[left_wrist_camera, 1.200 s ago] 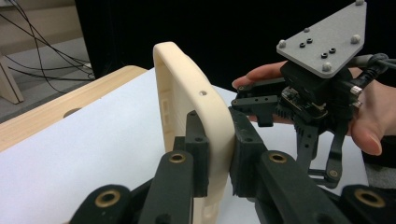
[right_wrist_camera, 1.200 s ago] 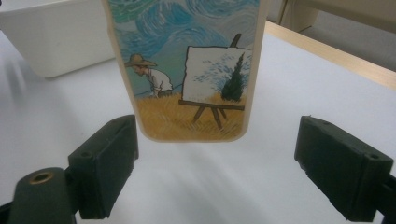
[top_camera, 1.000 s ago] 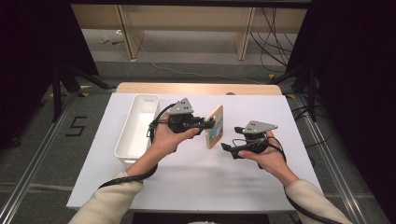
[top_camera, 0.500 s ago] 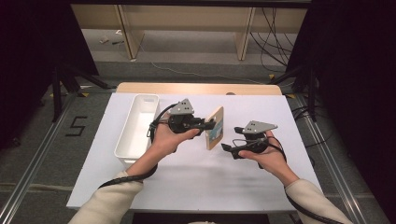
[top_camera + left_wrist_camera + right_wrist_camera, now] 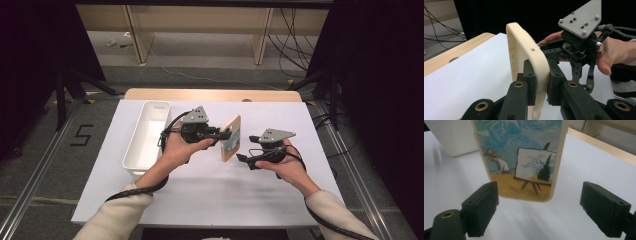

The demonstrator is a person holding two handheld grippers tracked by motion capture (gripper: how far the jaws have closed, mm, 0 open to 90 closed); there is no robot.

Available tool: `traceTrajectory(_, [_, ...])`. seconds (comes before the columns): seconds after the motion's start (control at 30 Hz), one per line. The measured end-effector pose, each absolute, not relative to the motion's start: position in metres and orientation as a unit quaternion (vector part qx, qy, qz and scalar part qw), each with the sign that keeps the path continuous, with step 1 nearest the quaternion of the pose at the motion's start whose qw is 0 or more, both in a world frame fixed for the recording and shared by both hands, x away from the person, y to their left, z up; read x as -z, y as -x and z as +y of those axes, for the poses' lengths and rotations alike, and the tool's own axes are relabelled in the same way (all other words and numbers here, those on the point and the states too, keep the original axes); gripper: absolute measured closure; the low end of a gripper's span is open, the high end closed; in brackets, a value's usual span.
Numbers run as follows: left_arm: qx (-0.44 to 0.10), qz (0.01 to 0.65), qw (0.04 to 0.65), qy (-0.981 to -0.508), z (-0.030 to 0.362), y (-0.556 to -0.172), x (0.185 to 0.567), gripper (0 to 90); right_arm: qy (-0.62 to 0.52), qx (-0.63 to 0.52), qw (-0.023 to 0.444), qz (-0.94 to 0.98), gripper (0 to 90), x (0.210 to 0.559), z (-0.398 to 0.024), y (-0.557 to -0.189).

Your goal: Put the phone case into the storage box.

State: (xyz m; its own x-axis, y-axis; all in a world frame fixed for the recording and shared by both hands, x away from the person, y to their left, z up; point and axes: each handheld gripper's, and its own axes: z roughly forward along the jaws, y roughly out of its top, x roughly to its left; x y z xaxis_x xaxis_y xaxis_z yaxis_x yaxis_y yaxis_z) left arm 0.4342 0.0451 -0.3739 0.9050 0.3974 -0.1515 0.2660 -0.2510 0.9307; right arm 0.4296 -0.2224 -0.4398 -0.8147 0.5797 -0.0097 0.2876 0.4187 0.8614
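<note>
White plastic makes up the long rectangular bin (image 5: 145,140) at centre-left of the high view, sitting on the white-covered bench (image 5: 210,200) and not involved in the work at hand. Just right of it, the left tongs (image 5: 226,134) are clamped on the edge of a cream-coloured phone case with a painted back showing a straw-hatted painter at an easel (image 5: 231,138); the case is lifted clear of the bench and stands on edge near the middle of the frame. In the left gripper view the pads pinch the rounded rim of the case (image 5: 529,62) from both sides, close to one end, so the hold looks narrow.

Farther right, the right tongs (image 5: 245,160) are spread wide with nothing between them. In the right gripper view the painted back of the case (image 5: 521,157) hangs ahead of and above the two pads (image 5: 482,205), which sit either side of its lower end without touching it.

The step looks like a handover or a two-sided hold. To do it well, bring the right tongs forward until the pads bracket the case's lower long edges squarely, then close gently. Keep the left grip steady until the right one is firm, since a thin flexible shell may twist or slip.
</note>
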Motion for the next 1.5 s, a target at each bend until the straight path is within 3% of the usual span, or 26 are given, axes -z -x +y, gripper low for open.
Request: traceTrajectory(1.5, [-0.046,0.168,0.583,-0.794,0.028,-0.435,0.373,79.7,-0.225,-0.466,0.114,0.848,17.6,0.449,-0.216,-0.44])
